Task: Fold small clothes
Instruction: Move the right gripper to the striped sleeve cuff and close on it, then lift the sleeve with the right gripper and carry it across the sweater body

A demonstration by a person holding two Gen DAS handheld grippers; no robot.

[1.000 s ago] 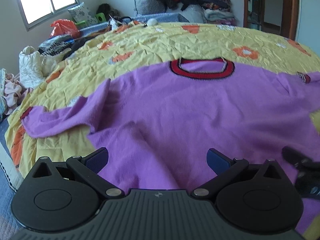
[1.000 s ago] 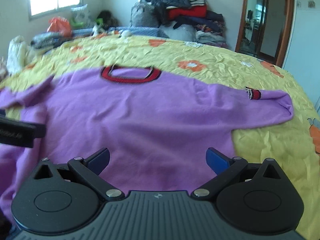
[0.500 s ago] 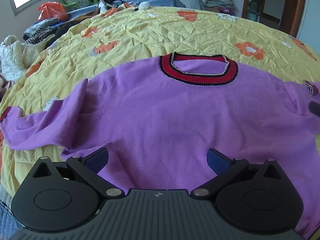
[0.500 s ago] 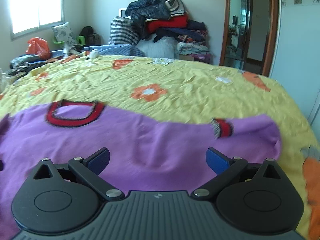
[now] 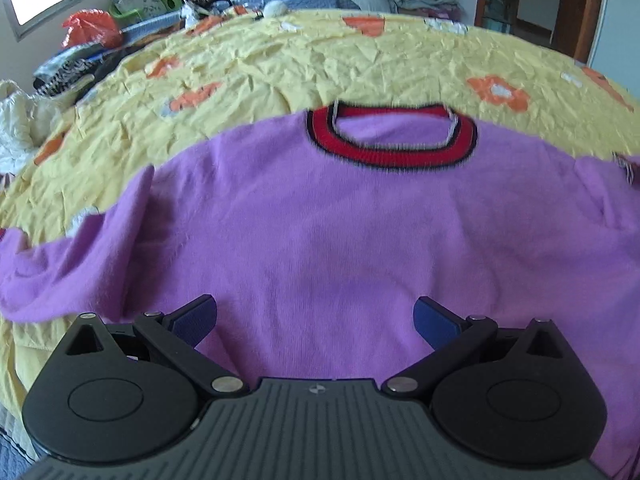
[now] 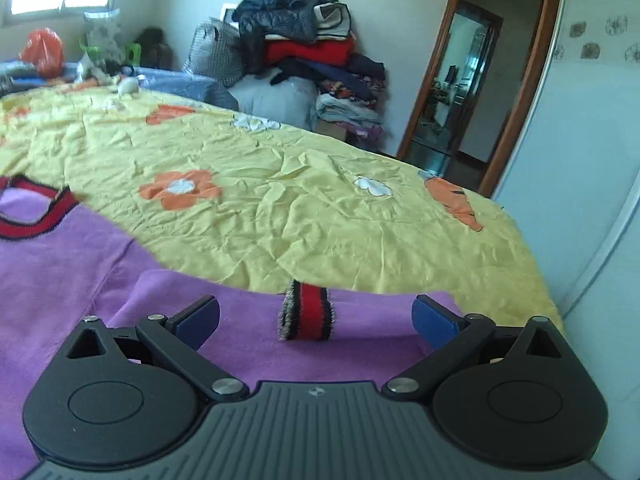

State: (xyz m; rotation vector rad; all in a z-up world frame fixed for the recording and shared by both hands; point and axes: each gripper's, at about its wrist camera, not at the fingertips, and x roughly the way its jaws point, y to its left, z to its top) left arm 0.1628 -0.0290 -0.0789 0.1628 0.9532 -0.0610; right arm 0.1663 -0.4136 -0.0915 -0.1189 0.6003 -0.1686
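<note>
A purple sweater (image 5: 340, 232) with a red and black collar (image 5: 394, 148) lies flat on the yellow flowered bedspread (image 5: 320, 60). Its left sleeve (image 5: 60, 260) trails off to the left. My left gripper (image 5: 316, 318) hovers open over the sweater's lower body, nothing between its blue pads. In the right wrist view the right sleeve (image 6: 360, 320) lies across the front, and its red and black striped cuff (image 6: 307, 314) sits right between the fingers of my open right gripper (image 6: 316, 318). The collar (image 6: 36, 212) shows at the left edge there.
Stacked clothes and bags (image 6: 304, 52) are piled beyond the far side of the bed. An orange bag (image 5: 90, 30) and bundles (image 5: 24, 120) lie at the left side. A doorway (image 6: 472, 92) opens at the right, with a white wall panel (image 6: 592, 220) close by.
My right gripper swung right and came down near the right sleeve, so the cuff now lies between its fingers. My left gripper shifted slightly over the sweater's body. Both stayed open.
</note>
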